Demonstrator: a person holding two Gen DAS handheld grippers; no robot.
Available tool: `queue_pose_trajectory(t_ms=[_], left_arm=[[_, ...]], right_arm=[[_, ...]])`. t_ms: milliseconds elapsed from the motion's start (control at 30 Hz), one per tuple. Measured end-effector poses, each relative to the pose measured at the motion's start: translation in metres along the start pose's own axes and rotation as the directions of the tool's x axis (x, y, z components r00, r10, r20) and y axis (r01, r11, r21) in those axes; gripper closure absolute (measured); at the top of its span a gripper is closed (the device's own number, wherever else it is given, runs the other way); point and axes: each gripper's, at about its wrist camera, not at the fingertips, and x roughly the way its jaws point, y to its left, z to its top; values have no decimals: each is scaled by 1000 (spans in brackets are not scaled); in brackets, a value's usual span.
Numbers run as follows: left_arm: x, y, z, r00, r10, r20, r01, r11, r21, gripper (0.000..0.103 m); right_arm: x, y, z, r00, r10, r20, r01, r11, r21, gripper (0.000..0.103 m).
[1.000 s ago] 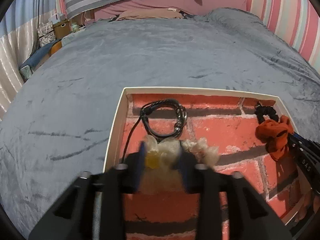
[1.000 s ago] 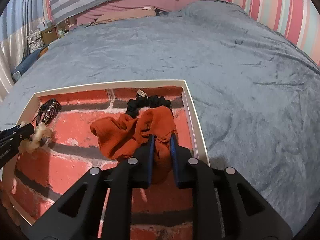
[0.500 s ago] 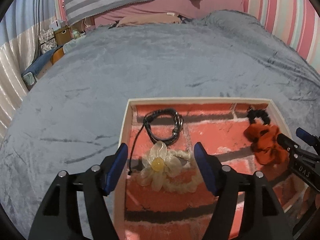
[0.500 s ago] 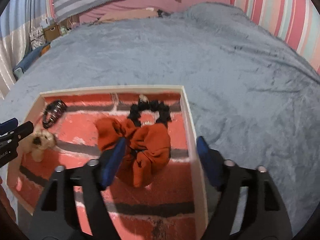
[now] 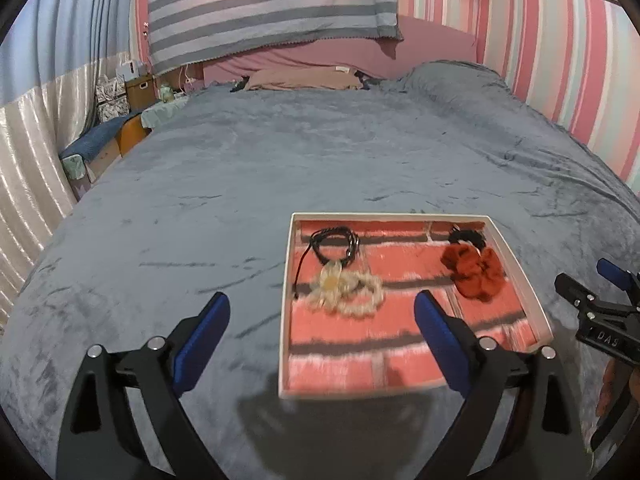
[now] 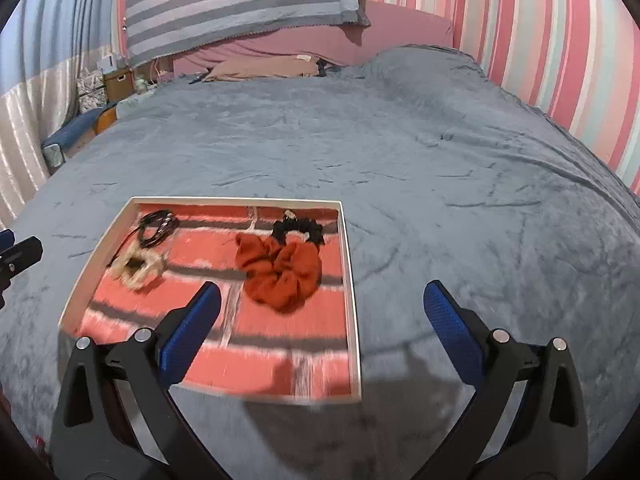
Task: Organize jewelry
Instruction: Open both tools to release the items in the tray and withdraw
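Grey plush bedspread (image 5: 320,160) w/ shallow white-rimmed tray, red brick-print floor (image 5: 286,300), both grippers clear of it.

L to R inside tray: black corded bracelet coil (image 5: 334,245) at far-left corner; cream beaded bracelet w/ pale flower & yellow centre (image 5: 344,290) just nearer, touching the coil; black beaded band (image 6: 298,227) at far right, rust-orange fabric scrunchie (image 6: 282,268) lying against it. Left gripper (image 5: 322,330) has just been opening, jaws wide apart, nothing btwn the blue pads, hovering over tray's near-left edge. Right gripper (image 6: 322,316), jaws also just opening, now spread wide & empty, hovers over tray's right rim. Near tray edge is motion-blurred. Pink/white striped wall (image 6: 560,40) at right.
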Motion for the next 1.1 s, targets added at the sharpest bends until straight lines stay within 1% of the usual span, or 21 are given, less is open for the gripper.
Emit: queue_pose_trajectory(t_ms=[100, 200, 333, 500, 567, 767, 833, 967, 1100], left_arm=[[-30, 5, -21, 1000, -7, 25, 7, 1000, -2, 7], [-57, 8, -47, 999, -33, 35, 34, 999, -18, 6], [-91, 8, -88, 997, -49, 60, 50, 999, -9, 5], [-122, 16, -132, 996, -67, 56, 69, 997, -30, 5], [-132, 19, -148, 996, -64, 57, 67, 997, -36, 5], [-152, 26, -187, 998, -15, 61, 17, 999, -27, 5], [-159, 31, -202, 998, -12, 61, 14, 999, -37, 5], [-165, 43, -220, 998, 1, 62, 2, 999, -49, 5], [-171, 55, -237, 998, -4, 55, 8, 998, -65, 5]], right_arm=[[-27, -4, -22, 1000, 13, 16, -13, 1000, 4, 4], [-53, -3, -49, 999, 42, 24, -42, 999, 2, 4], [-88, -1, -89, 996, 73, 52, -73, 997, -9, 4], [-123, 1, -131, 994, 86, 74, -87, 996, 3, 4], [-132, 1, -145, 994, 83, 77, -83, 997, 5, 4], [-152, 4, -184, 996, 59, 65, -58, 998, -10, 4], [-158, 4, -196, 996, 54, 66, -54, 999, -6, 4], [-165, 5, -219, 997, 66, 51, -66, 998, 9, 4], [-166, 10, -239, 998, 42, 40, -40, 999, -28, 4]])
